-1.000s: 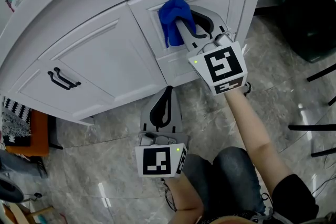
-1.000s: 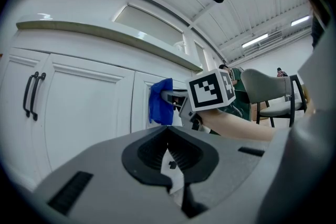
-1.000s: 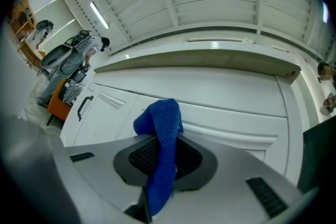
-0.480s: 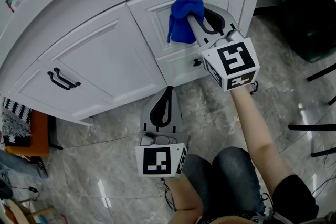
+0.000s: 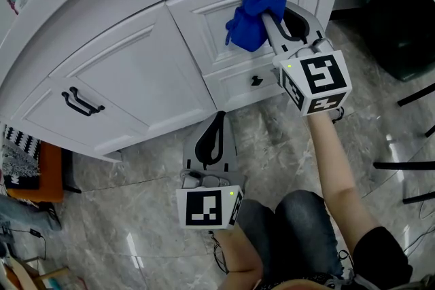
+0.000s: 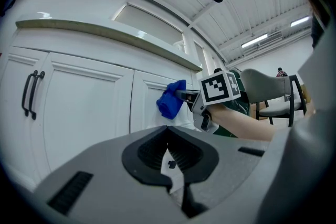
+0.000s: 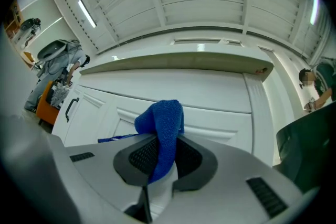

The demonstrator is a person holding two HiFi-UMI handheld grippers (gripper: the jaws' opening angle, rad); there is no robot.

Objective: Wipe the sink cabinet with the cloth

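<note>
Right hand-held gripper (image 5: 275,15) is clamped on the blue cloth (image 5: 253,24), with a fold of the fabric pinched between its jaws and the rest bunched out past the tips. The bunched end lies against the front of the white sink cabinet (image 5: 136,71), on the upper framed panel near the cabinet's right corner and just under its top edge. A small black knob (image 5: 256,80) sits on the panel below the cloth.

Left hand-held gripper (image 5: 216,120) has its jaws together with nothing between them. It is held low over the grey marble floor (image 5: 129,214), pointing at the cabinet's bottom edge and apart from it.

A pair of black door handles (image 5: 83,102) is towards the cabinet's left end, well apart from the cloth.
</note>
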